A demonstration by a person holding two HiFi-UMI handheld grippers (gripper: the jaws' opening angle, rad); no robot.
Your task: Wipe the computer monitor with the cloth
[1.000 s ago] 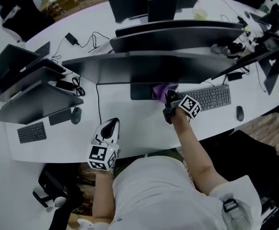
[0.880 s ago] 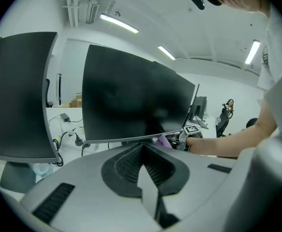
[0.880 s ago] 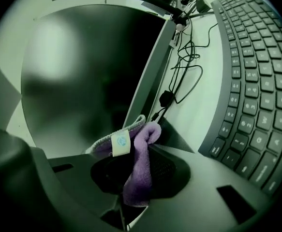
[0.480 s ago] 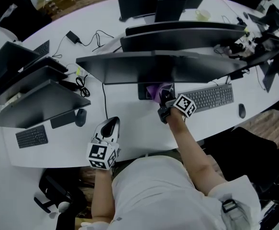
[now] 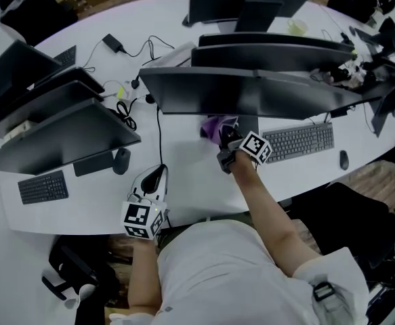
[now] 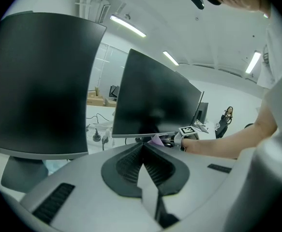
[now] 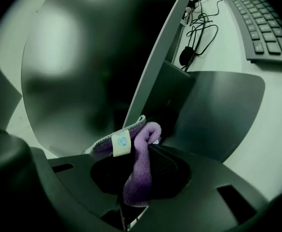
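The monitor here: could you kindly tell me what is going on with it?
A person holds a claw in each hand. The right claw is shut on a purple cloth, held at the lower edge of the monitor. The left claw is shut and empty, near the desk's front edge.

Cloth [image 5: 214, 125] before monitor [image 5: 251, 93] (keyboard [image 5: 299, 141] at right)

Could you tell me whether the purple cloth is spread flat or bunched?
Bunched: the purple fleecy cloth hangs crumpled in the right gripper, not spread flat.
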